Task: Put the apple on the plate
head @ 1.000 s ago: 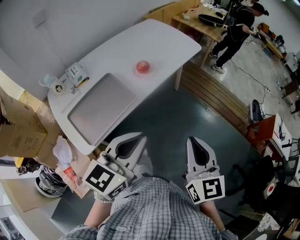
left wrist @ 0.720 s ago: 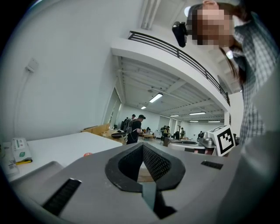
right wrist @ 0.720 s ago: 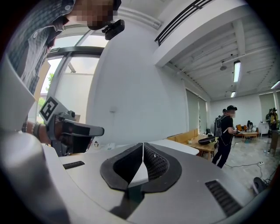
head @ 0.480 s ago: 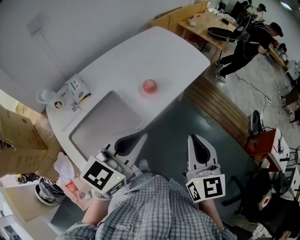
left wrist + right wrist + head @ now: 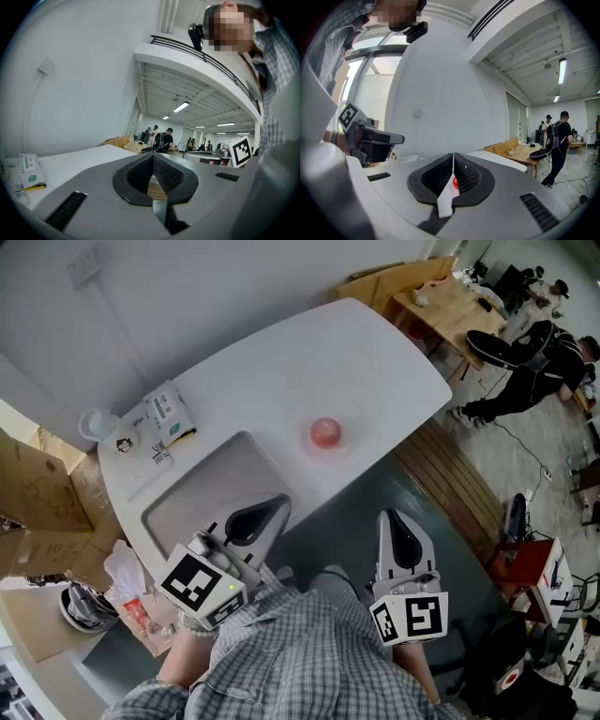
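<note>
White surface (image 5: 309,371) carries an apple (image 5: 324,432), possibly on a pale plate (image 5: 341,445); left gripper (image 5: 270,509) and right gripper (image 5: 388,517), fingers clenched empty, hover well short.

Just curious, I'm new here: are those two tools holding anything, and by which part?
Nothing is held. Left tool and right tool are shut, empty; the apple lies apart on the table.

The table (image 5: 281,381) looked smooth and matt white. The apple (image 5: 324,432) had a glossy red skin. The left gripper (image 5: 277,505) and the right gripper (image 5: 390,517) were matt grey plastic, their pads (image 5: 166,176) black and finely ribbed. The shirt (image 5: 300,652) was checked woven cloth, the boxes (image 5: 33,498) brown cardboard.
</note>
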`<action>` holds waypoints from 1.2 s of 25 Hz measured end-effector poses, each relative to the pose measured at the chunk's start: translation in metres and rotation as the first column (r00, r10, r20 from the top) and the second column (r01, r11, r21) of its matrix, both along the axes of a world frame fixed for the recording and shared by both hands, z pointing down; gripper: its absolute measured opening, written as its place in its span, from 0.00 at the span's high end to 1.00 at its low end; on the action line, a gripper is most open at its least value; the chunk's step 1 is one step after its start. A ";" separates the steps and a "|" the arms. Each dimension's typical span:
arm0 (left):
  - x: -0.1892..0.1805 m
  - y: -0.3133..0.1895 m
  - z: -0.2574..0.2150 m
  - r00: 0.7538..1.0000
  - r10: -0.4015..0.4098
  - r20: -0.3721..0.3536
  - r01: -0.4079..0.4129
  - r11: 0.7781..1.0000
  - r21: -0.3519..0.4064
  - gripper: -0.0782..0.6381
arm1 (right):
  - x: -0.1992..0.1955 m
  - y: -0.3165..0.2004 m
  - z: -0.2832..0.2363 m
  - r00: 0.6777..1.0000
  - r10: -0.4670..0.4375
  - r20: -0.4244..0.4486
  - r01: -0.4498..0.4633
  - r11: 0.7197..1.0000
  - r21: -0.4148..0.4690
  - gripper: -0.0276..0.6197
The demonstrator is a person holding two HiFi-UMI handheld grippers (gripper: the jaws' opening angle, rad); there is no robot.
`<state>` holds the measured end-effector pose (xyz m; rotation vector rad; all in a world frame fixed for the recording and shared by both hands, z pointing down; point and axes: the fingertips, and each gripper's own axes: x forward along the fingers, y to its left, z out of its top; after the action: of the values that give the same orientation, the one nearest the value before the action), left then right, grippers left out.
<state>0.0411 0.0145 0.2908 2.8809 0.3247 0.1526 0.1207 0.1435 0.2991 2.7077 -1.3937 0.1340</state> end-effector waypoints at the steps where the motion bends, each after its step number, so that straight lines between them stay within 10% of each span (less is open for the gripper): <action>1: 0.003 -0.002 0.001 1.000 -0.009 0.004 0.009 1.000 -0.004 0.88 | 0.005 -0.002 0.002 1.000 -0.006 0.005 0.006 1.000 -0.006 0.92; 10: 0.040 -0.044 0.011 0.977 -0.215 0.017 0.215 0.973 -0.087 0.88 | 0.067 -0.053 0.007 0.979 -0.204 -0.003 0.203 0.976 -0.073 0.92; 30: 0.126 -0.078 0.095 0.730 -0.581 0.360 0.663 0.730 -0.168 0.88 | 0.215 -0.124 0.099 0.823 -0.482 0.301 0.557 0.789 -0.259 0.92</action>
<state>0.1670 -0.0635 0.3862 2.4569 -0.6444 0.3546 0.3353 0.0194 0.3982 1.9881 -1.9235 0.5837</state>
